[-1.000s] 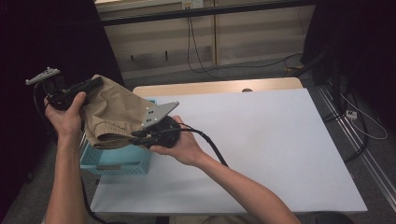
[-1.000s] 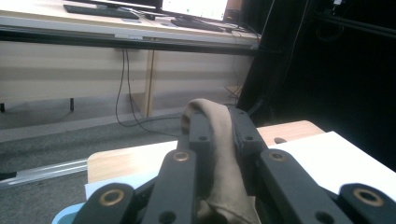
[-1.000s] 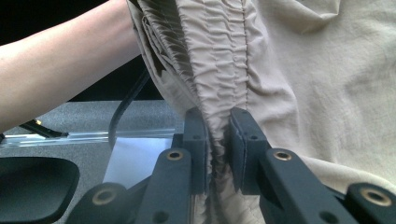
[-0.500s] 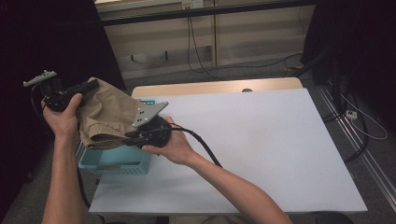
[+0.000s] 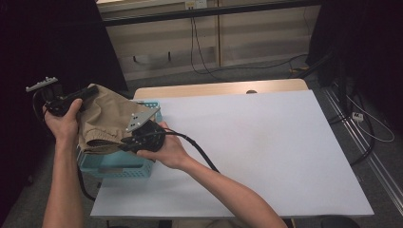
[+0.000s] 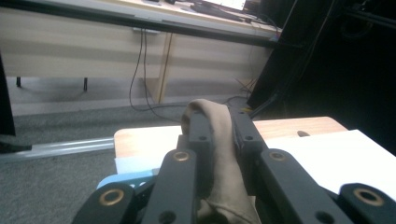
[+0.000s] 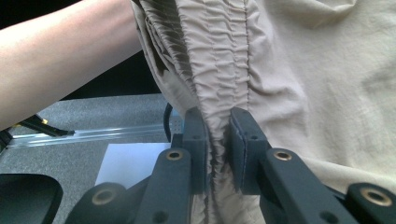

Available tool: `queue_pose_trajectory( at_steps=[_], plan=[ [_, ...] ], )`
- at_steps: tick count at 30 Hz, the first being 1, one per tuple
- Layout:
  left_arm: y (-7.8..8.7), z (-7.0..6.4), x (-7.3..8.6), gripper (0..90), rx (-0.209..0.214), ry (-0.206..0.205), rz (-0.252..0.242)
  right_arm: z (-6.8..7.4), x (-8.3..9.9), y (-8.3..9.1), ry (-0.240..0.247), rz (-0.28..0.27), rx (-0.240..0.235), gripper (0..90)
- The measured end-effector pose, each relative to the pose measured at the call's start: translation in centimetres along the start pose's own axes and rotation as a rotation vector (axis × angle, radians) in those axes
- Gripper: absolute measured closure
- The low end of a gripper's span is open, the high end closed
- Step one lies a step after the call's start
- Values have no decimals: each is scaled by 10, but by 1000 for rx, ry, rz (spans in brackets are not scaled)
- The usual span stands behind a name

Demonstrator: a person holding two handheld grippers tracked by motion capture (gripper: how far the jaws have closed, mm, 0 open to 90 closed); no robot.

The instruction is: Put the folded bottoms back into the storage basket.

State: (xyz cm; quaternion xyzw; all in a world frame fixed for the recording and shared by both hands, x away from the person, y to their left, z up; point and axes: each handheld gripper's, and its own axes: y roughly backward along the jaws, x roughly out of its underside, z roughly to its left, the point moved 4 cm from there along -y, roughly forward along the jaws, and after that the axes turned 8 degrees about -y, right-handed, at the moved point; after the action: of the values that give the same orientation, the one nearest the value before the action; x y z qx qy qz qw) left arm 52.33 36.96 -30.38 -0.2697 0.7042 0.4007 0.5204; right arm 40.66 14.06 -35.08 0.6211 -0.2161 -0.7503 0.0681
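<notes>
I hold the tan garment [image 5: 102,118] in the air above the light blue basket [image 5: 111,167], my landmark, which sits at the near left corner of the white table [image 5: 266,147]. My left gripper [image 5: 78,97] is raised up and to the left of the basket; my left hand [image 5: 62,124] wraps its handle. In the left gripper view its 2 black jaws are clamped on a rolled fold of the garment [image 6: 215,154], and cloth rises between and over them, with a corner of the basket [image 6: 126,179] below. My right gripper [image 5: 124,142] is just above the basket's far rim, carried by my right hand [image 5: 168,149], with its grey plate [image 5: 139,118] on top and its cable [image 5: 199,152] trailing across the table toward me. In the right gripper view its 2 jaws pinch the gathered elastic band [image 7: 219,93] of the garment, the cloth squeezed tight between the pads [image 7: 240,135]. The garment hangs between the 2 grippers, its lower edge close over the basket's opening; I cannot tell whether it touches the basket. My left forearm [image 7: 60,56] crosses behind the cloth.
</notes>
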Motion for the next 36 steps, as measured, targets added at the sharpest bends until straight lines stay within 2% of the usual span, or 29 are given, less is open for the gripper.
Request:
queue_pose_trajectory(
  at_steps=[5,18,23,36],
  plan=[
    [-2,7,7,817,-14,-2,21,-1,3,-10,-14,10,-6,781],
    [-6,25,28,818,-32,32,58,-2,8,-30,-42,22,-22,777],
    [-6,29,33,817,-39,25,86,-2,10,-37,-51,27,-27,777],
    [-7,40,50,817,-35,40,123,-2,18,-52,-73,39,-35,775]
  ],
)
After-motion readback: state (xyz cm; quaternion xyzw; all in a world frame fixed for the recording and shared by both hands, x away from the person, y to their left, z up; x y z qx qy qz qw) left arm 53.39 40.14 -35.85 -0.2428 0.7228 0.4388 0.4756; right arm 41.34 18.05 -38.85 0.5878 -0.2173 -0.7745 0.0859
